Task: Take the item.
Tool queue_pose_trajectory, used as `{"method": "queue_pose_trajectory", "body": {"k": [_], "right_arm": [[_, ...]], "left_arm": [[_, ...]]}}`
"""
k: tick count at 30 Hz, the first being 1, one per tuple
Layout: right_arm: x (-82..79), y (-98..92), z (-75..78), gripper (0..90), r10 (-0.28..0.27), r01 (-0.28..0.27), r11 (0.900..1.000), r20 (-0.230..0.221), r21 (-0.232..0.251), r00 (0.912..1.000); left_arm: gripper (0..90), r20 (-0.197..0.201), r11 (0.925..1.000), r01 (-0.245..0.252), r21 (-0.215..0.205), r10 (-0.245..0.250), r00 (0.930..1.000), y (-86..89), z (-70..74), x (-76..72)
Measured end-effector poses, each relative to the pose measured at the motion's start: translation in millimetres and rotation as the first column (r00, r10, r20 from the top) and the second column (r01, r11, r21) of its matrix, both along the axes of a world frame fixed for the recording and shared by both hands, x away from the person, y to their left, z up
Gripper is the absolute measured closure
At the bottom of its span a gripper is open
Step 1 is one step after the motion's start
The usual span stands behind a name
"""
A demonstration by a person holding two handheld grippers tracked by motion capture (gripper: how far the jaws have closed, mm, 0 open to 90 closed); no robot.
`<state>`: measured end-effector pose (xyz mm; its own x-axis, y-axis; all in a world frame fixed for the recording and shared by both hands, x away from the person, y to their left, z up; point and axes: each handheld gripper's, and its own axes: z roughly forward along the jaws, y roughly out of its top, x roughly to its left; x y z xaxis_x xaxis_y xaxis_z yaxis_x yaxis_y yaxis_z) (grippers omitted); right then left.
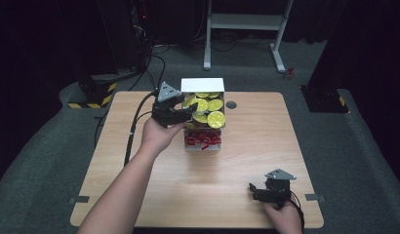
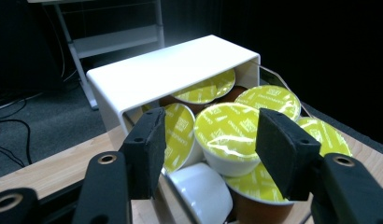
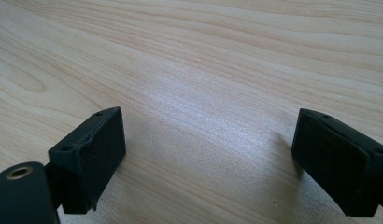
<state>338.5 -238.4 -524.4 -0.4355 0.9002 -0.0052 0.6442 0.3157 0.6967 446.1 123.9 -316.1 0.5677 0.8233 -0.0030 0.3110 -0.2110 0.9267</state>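
Note:
A white holder (image 1: 202, 85) stands at the table's far middle, and several yellow-lidded coffee capsules (image 1: 215, 118) are piled in front of it. My left gripper (image 1: 189, 112) hovers at the left side of that pile. In the left gripper view, my left gripper (image 2: 210, 144) is open. One yellow-lidded capsule (image 2: 227, 133) shows between the pads, and neither pad presses on it. A white capsule (image 2: 201, 191) lies on its side just below. My right gripper (image 1: 252, 189) rests near the table's front right. It (image 3: 208, 154) is open over bare wood, with nothing between its fingers.
A small tray of red wrapped pieces (image 1: 203, 140) sits just in front of the capsule pile. A round grey grommet (image 1: 231, 105) is set in the wooden table (image 1: 247, 156) to the right of the holder. A white desk frame (image 1: 247, 22) stands on the floor beyond.

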Motion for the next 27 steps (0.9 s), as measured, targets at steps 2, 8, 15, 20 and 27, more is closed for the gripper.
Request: {"method": "queue_pose_trajectory", "body": {"k": [2, 8, 15, 20, 27], "right_arm": [[0.0, 0.0, 0.0, 9.9, 0.0, 0.0, 1.0, 0.0, 0.0, 1.0], [-0.1, -0.2, 0.0, 9.9, 0.004, -0.004, 1.0, 0.001, -0.001, 1.0], [0.0, -0.4, 0.0, 9.9, 0.008, -0.008, 1.0, 0.003, -0.003, 1.0], [0.0, -0.3, 0.0, 9.9, 0.008, -0.008, 1.0, 0.003, -0.003, 1.0], [-0.2, -0.2, 0.0, 9.9, 0.006, -0.006, 1.0, 0.003, -0.003, 1.0]], "left_arm": [[42.0, -0.002, 1.0, -0.002, 0.007, 0.002, 1.0, -2.9, 0.4, 2.7], [38.5, -0.002, 0.9996, -0.013, 0.023, 0.013, 0.9999, -10.6, 1.0, 9.3], [34.2, -0.021, 0.9989, -0.013, 0.046, 0.014, 0.9997, -19.1, -3.2, 13.4], [32.7, -0.012, 0.9975, -0.012, 0.069, 0.013, 0.9998, -24.1, -6.0, 11.3], [32.5, 0.007, 0.9969, 0.006, 0.078, -0.006, 1.0, -27.3, -8.0, 6.4]]}}
